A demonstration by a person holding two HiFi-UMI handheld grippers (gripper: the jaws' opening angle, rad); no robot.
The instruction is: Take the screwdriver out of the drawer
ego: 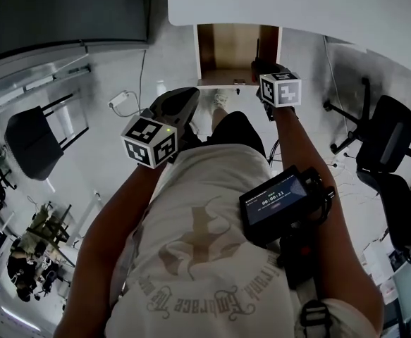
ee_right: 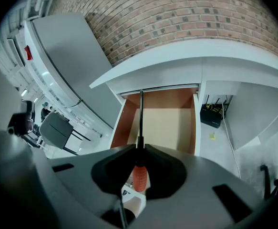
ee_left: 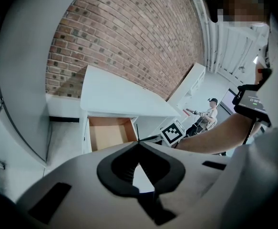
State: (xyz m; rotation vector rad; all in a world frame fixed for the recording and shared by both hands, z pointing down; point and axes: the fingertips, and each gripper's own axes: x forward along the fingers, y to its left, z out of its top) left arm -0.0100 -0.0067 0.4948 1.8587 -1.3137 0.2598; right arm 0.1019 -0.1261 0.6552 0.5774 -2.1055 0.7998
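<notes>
My right gripper [ee_right: 139,148] clamps the screwdriver [ee_right: 140,176] near its orange handle, the shaft pointing out toward the open wooden drawer [ee_right: 169,123] below the white desk [ee_right: 186,56] — my left gripper [ee_left: 139,143] is closed on nothing.

We count one screwdriver [ee_right: 140,128], one open drawer [ee_right: 169,128], two grippers, the left gripper [ee_left: 139,144] and the right gripper [ee_right: 139,147], three chairs, one left chair [ego: 32,141] and two right chairs [ego: 392,136], and one router [ee_right: 211,112] right of the drawer.
</notes>
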